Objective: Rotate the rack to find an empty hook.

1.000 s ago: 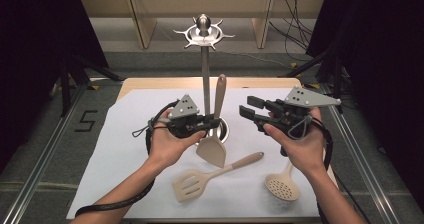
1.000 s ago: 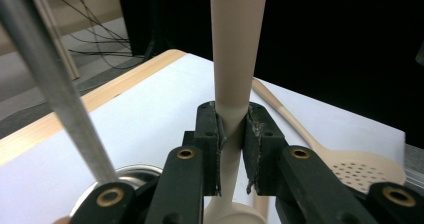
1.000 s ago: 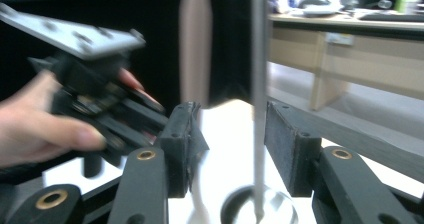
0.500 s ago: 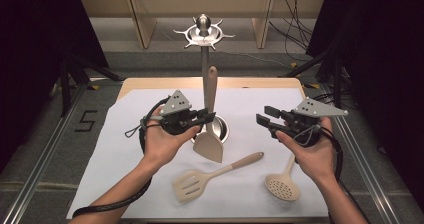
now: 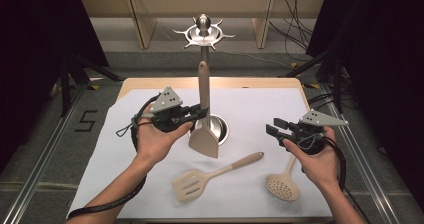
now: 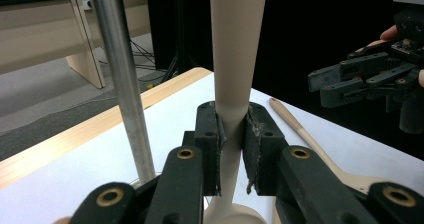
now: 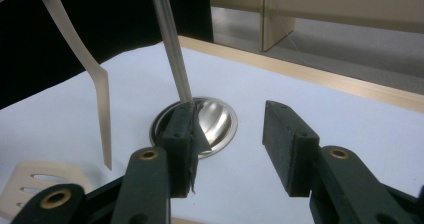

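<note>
Holding the solid spatula (image 5: 204, 134) upright by its handle, my left gripper (image 5: 200, 113) pinches it just beside the rack pole (image 5: 203, 59), presumably for hanging. My right gripper (image 5: 272, 127), jaws spread and empty, hovers above the skimmer (image 5: 283, 184) on the tabletop (image 5: 250, 104).

This is looking like a lab or recording studio rather than a kitchen. Black curtains (image 5: 45, 44) are hanging on both sides, a wooden table (image 5: 150, 84) is lying under a plain white paper sheet (image 5: 260, 109), and metal floor rails (image 5: 40, 169) are running alongside it. Loose black cables (image 5: 295, 19) are trailing over grey carpet by pale wooden furniture (image 5: 140, 14), possibly desks, behind.
</note>
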Demonstrator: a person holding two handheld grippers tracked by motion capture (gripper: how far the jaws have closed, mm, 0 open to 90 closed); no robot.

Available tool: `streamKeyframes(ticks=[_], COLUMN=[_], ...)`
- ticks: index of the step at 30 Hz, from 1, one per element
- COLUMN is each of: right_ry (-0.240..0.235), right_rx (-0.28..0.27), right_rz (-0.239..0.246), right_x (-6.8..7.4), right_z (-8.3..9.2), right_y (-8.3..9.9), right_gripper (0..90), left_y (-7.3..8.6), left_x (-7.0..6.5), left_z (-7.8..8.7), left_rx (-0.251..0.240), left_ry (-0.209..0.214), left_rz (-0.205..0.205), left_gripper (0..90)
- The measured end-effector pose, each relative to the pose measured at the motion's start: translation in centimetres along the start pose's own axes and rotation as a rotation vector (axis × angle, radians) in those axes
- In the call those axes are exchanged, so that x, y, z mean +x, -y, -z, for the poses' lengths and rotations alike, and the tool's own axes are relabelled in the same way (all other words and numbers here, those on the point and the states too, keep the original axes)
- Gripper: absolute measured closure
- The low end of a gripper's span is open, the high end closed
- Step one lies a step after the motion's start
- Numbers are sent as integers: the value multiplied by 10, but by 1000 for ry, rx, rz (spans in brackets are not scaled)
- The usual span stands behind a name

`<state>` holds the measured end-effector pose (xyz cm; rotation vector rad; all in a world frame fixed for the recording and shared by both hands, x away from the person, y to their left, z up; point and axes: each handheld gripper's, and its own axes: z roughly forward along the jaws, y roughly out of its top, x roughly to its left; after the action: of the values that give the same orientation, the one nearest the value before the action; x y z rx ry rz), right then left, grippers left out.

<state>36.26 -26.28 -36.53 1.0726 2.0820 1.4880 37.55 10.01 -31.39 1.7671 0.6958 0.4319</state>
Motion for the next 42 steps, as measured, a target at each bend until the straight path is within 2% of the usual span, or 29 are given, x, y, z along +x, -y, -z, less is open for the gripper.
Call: streamKeyframes(ticks=[1,2,6,10,13,15,16,17,18,21,23,26,28,29,31,33,34,42], right_ry=[9,3,10,13,16,22,26,39,49,52,50,56,61,45,56,47,48,45], right_rx=[9,4,5,14,25,31,37,32,46,45,51,59,38,53,48,44,40,37], right_rz=[-13,-1,-3,9,-9,1,-21,11,-17,-2,-27,-24,-31,-2,7,-9,10,10], right_x=[0,-1,-3,-4,-4,-5,-4,-6,-4,-7,-6,-6,-5,-8,-8,-7,-9,-9], right_z=[1,1,2,1,1,2,2,2,3,3,2,2,0,0,0,0,0,0], right_y=[0,1,1,4,8,10,11,12,12,14,16,16,17,15,15,16,15,15], right_gripper=[582,582,581,579,580,580,580,580,581,580,580,580,580,580,580,580,580,580], left_y=[0,0,-2,-4,-5,-5,-5,-6,-6,-7,-7,-8,-9,-10,-12,-12,-14,-17], left_x=[0,1,3,6,9,10,11,11,12,14,16,17,19,20,21,22,24,29], left_z=[0,1,3,5,6,7,8,9,9,11,12,14,15,16,17,17,18,21], left_rx=[-1,-1,6,6,6,5,4,4,4,4,4,0,1,-2,-1,-2,-2,-5], left_ry=[-2,-2,0,-16,-19,-16,-18,-22,-23,-24,-31,-35,-36,-38,-42,-45,-47,-53], left_rz=[-2,-4,-18,-31,-24,-23,-23,-26,-27,-23,-25,-25,-26,-26,-29,-27,-27,-28], left_gripper=[774,774,774,774,773,774,774,774,774,773,774,774,774,774,773,773,773,774])
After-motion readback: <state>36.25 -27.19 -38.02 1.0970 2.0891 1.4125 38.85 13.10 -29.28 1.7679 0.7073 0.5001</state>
